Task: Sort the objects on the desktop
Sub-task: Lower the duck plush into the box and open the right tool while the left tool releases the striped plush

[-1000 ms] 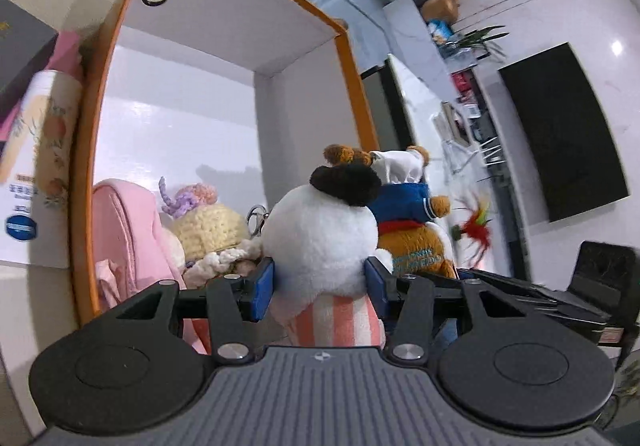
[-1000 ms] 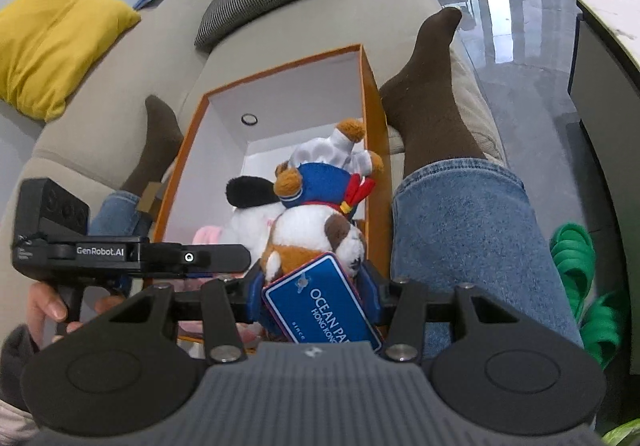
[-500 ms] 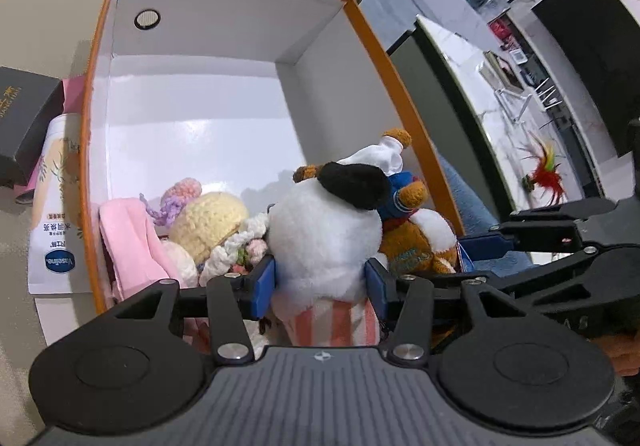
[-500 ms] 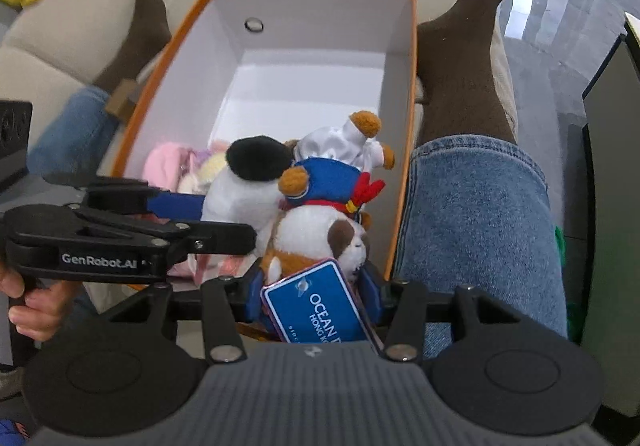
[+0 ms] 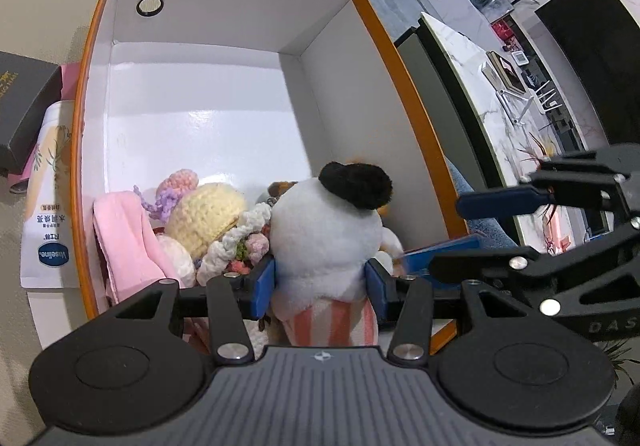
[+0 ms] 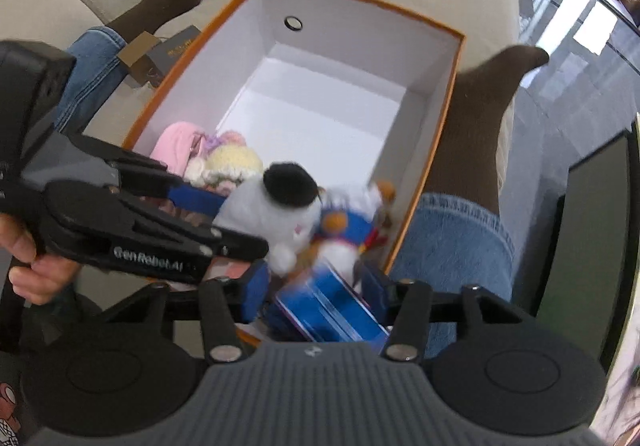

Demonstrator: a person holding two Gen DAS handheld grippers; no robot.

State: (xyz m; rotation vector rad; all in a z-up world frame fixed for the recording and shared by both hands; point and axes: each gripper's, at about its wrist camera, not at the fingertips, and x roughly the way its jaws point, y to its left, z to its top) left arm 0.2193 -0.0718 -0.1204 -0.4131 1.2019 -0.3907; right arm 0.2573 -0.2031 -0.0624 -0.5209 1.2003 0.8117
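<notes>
**Both plushes going into the box**

Your left gripper (image 5: 321,284) jaws are clamped on the white plush (image 5: 326,230), low in the orange box (image 5: 420,150) beside the crochet doll (image 5: 204,212). Right gripper (image 6: 316,296) jaws now stand apart; the sailor bear (image 6: 346,230), gripped half a second ago, is dropping blurred at the right wall.

Two plush toys (image 5: 326,234) (image 6: 344,230), one orange box (image 5: 404,58), two claws (image 5: 322,288) (image 6: 316,292).
</notes>
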